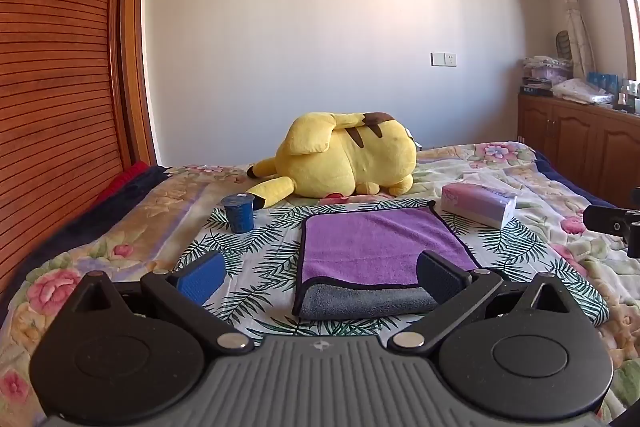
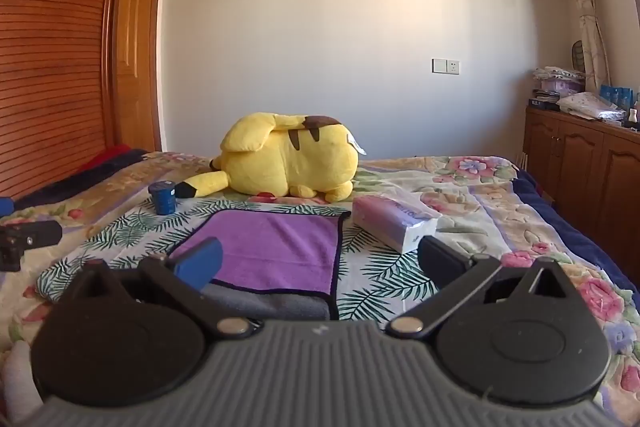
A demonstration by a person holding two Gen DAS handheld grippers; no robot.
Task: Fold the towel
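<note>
1. The purple towel [image 1: 384, 243] lay flat on a leaf-print cloth [image 1: 256, 259] spread over the bed [image 1: 520, 163], which carried a floral quilt.
2. Its near edge was turned over, showing a grey underside [image 1: 360, 301] in a band along the front; the towel had a dark binding around its border.
3. The left hand-held gripper [image 1: 320, 277] hung just above the bed at the towel's near edge, tilted slightly downward, its jaws spread wide and gripping nothing.
4. Its blue finger [image 1: 202, 277] stood over the leaf-print cloth to the left of the towel, while its dark finger [image 1: 440, 279] sat over the towel's near right corner; whether that finger touched the fabric I could not tell.
5. The right hand-held gripper [image 2: 320, 265] was likewise wide open and empty, tilted slightly downward at the towel's near right side.
6. Its blue finger [image 2: 200, 263] was over the towel's near part and its dark finger [image 2: 440, 263] over the leaf-print cloth to the right.
7. A pink-and-white tissue pack [image 1: 478, 205] lay just beyond the towel's far right corner.
8. A small blue cup [image 1: 239, 213] stood upright on the cloth near the towel's far left corner.
9. A yellow plush toy [image 1: 340, 159] lay on its side behind the towel, against the pale wall.
10. A wooden cabinet [image 1: 580, 147] stood along the right side of the room, with things stacked on top.
</note>
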